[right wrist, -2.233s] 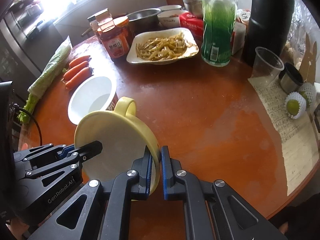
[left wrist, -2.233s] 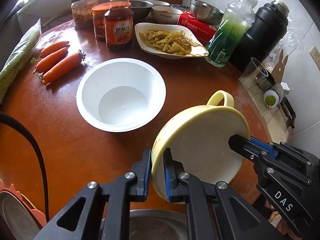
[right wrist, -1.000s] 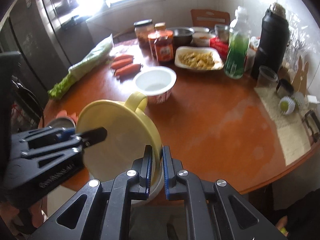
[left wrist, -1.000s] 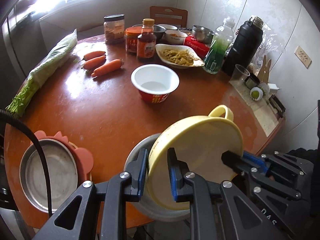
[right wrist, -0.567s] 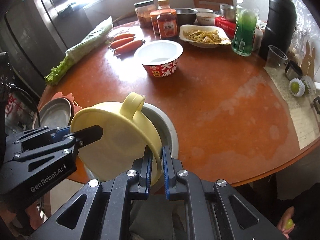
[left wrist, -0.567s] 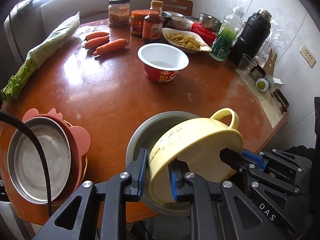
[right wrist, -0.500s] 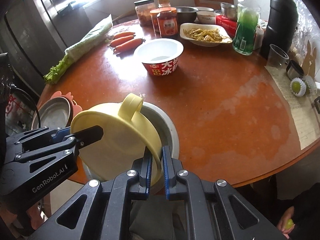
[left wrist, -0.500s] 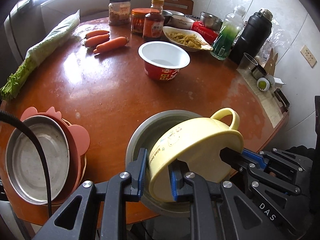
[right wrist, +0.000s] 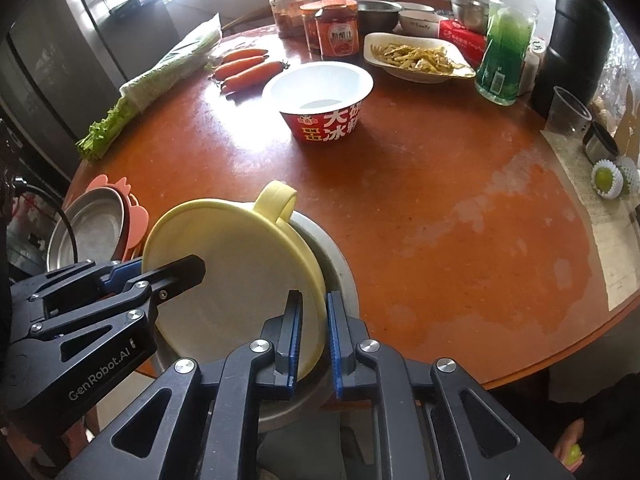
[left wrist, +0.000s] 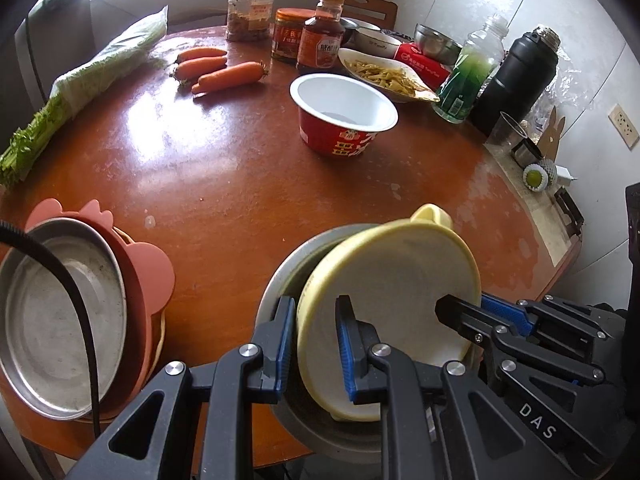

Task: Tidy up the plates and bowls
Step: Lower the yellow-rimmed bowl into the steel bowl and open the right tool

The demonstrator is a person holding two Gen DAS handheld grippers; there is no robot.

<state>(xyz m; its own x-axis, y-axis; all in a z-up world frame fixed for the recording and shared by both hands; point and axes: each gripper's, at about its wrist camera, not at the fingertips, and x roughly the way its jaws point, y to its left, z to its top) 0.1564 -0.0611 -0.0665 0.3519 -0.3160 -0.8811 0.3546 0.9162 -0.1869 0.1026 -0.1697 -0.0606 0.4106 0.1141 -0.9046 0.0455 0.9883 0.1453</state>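
A yellow bowl [left wrist: 400,280] with a loop handle lies tilted inside a steel bowl [left wrist: 288,280] at the table's near edge. My left gripper [left wrist: 315,344] is shut on the yellow bowl's near rim, one finger outside the wall and one inside. From the right wrist view the yellow bowl [right wrist: 240,264] leans on the steel bowl [right wrist: 340,272]. My right gripper [right wrist: 313,332] straddles the opposite rim; its jaws are opening and a thin gap shows beside the rim. Each gripper shows in the other's view: the left gripper [right wrist: 160,272] and the right gripper [left wrist: 472,310].
A steel plate [left wrist: 60,320] rests on a pink plate [left wrist: 148,272] at the near left. A red noodle cup [left wrist: 344,116] stands mid-table. Carrots [left wrist: 228,76], celery [left wrist: 88,80], jars, a dish of food [left wrist: 384,74], a green bottle and a black flask [left wrist: 516,76] line the far side.
Both grippers sank with the yellow bowl, which has dropped into the steel bowl and lies flatter. The right jaws have parted slightly around the rim.
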